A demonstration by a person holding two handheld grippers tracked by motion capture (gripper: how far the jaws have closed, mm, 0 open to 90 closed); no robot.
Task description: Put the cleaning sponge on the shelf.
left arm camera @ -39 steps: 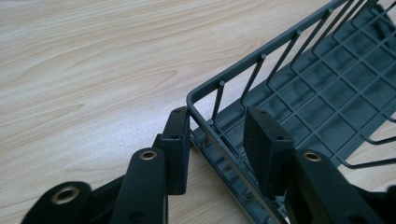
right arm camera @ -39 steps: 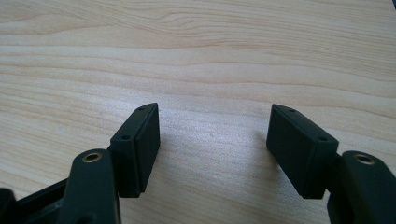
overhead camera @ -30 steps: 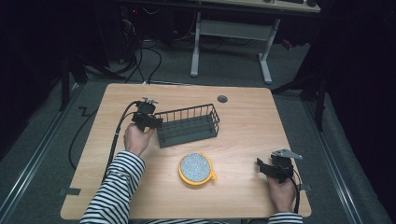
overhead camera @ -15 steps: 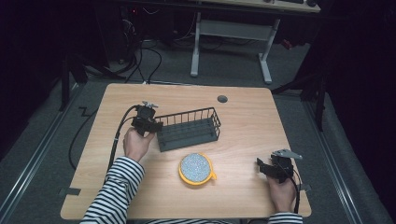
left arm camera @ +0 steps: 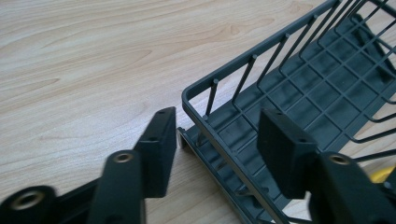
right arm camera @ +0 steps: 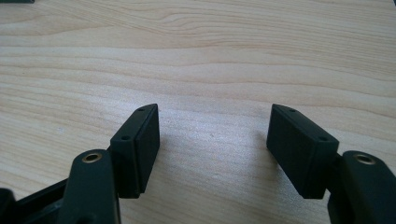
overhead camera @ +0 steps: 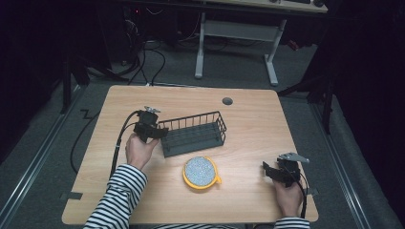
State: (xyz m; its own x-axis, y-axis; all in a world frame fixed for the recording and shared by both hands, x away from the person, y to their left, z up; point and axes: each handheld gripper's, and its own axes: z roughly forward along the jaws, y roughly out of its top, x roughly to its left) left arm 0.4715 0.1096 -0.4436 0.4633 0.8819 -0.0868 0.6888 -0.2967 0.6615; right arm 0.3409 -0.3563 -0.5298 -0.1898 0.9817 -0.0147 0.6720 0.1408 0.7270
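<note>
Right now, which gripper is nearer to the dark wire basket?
Left. The left gripper is at the wire basket's left end, jaws astride its rim; the right gripper is apart, near the table's right edge.

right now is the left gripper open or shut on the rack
Open. The left gripper has just been opening; its jaws straddle the rack corner rim with gaps on both sides, pressing nothing.

The table (overhead camera: 248, 119) is brightly lit from above against a dark room, with soft shadows, slight blur and no glare
</note>
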